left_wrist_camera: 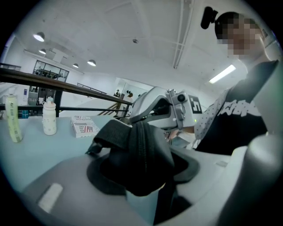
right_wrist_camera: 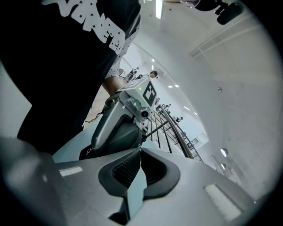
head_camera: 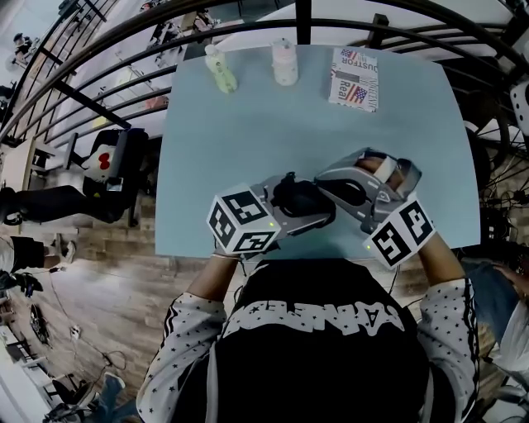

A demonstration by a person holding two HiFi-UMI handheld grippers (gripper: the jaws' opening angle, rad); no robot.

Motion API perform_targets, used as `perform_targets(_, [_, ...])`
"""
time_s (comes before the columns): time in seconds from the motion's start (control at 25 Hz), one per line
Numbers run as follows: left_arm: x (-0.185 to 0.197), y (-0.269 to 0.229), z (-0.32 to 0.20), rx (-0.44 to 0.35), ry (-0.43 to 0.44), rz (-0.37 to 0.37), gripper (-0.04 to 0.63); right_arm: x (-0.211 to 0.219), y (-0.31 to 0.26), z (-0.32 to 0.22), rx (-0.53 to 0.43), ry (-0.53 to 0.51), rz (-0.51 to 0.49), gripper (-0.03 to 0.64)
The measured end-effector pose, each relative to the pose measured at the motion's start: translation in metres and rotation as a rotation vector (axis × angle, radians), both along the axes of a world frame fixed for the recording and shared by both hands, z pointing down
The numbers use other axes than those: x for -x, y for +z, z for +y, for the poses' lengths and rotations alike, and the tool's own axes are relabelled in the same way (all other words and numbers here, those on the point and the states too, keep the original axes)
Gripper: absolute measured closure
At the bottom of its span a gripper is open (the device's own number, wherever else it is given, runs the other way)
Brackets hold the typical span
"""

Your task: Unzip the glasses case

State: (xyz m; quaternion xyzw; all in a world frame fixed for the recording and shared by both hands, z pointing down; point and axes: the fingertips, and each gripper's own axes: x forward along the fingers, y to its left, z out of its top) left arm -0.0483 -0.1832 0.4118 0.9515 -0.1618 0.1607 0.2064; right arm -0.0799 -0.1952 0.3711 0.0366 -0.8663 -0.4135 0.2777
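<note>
A black glasses case [head_camera: 302, 201] [left_wrist_camera: 137, 154] is held just above the near part of the light blue table [head_camera: 248, 140]. My left gripper [head_camera: 310, 211] [left_wrist_camera: 141, 176] is shut on it, with the zip line running up the middle between the pads. My right gripper [head_camera: 324, 185] [right_wrist_camera: 140, 152] comes in from the right, jaws shut, tips right against the case's end [right_wrist_camera: 121, 139]. Whether the zip pull is pinched between those tips is hidden. In the left gripper view the right gripper [left_wrist_camera: 135, 120] stands just behind the case.
At the table's far edge stand a pale green bottle [head_camera: 221, 70], a white bottle [head_camera: 284, 62] and a printed box [head_camera: 354, 78]. A black railing [head_camera: 297, 21] runs behind the table. The table's near edge is just below both grippers.
</note>
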Motion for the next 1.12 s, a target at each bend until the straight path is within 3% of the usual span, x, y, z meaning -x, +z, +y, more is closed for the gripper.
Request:
perform_targets(0.68, [0.003, 0.030, -0.003, -0.056, 0.061, -0.235, 0.595, 0.007, 0.014, 0.000, -0.059, -0.059, 0.103, 0.606])
perform_targets(1.12, [0.003, 0.046, -0.004, -0.050, 0.081, -0.316, 0.595, 0.012, 0.024, 0.002, -0.120, -0.084, 0.167, 0.604])
